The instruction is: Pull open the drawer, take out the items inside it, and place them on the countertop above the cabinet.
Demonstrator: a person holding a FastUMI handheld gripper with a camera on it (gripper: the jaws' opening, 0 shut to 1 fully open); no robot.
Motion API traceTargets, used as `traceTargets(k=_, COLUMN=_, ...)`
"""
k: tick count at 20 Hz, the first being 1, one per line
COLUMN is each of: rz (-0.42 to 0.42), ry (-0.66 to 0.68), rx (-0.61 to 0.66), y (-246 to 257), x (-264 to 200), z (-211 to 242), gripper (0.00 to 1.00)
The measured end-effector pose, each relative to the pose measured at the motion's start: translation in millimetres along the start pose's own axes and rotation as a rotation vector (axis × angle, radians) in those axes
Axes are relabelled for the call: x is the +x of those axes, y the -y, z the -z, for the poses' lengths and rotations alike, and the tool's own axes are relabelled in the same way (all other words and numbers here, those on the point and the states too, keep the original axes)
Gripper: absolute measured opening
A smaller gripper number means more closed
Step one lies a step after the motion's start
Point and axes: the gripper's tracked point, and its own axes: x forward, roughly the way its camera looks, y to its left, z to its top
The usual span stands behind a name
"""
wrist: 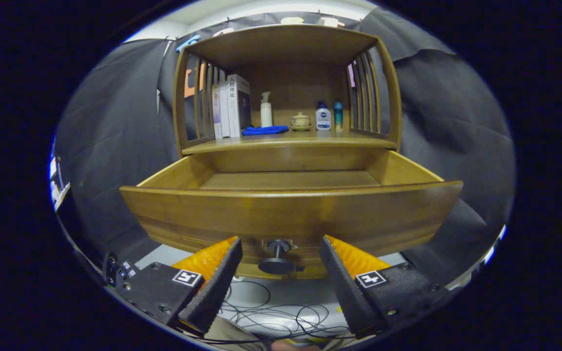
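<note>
The wooden drawer stands pulled well out of the cabinet. What shows of its floor behind the front panel is bare wood. Its dark round knob hangs on the front panel, right between my fingers. My gripper is open, one finger on each side of the knob without touching it. Above the drawer is the countertop with a blue cloth, a white pump bottle, a small lidded pot, a white and blue bottle and a slim blue bottle.
Several books stand upright at the left of the countertop against the slatted side. A wooden top shelf roofs the countertop. Loose cables lie on the pale floor below the drawer.
</note>
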Motion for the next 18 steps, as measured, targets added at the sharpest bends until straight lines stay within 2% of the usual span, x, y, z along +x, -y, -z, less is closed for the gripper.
traceTargets(k=5, rz=-0.05, ry=0.04, rx=-0.014, y=-17, x=-21, z=-49, gripper=0.98)
traceTargets(k=9, rz=-0.047, ry=-0.024, rx=-0.009, y=-16, x=-7, z=-54, gripper=0.99)
traceTargets(k=14, rz=-0.078, ry=-0.053, rx=0.006, y=-14, x=10, z=-90, gripper=0.98)
traceTargets(k=17, rz=-0.149, ry=-0.155, rx=-0.005, y=-20, x=31, z=-96, gripper=0.98)
traceTargets(k=18, rz=-0.145, ry=-0.199, rx=-0.004, y=-17, x=42, z=-95, gripper=0.98)
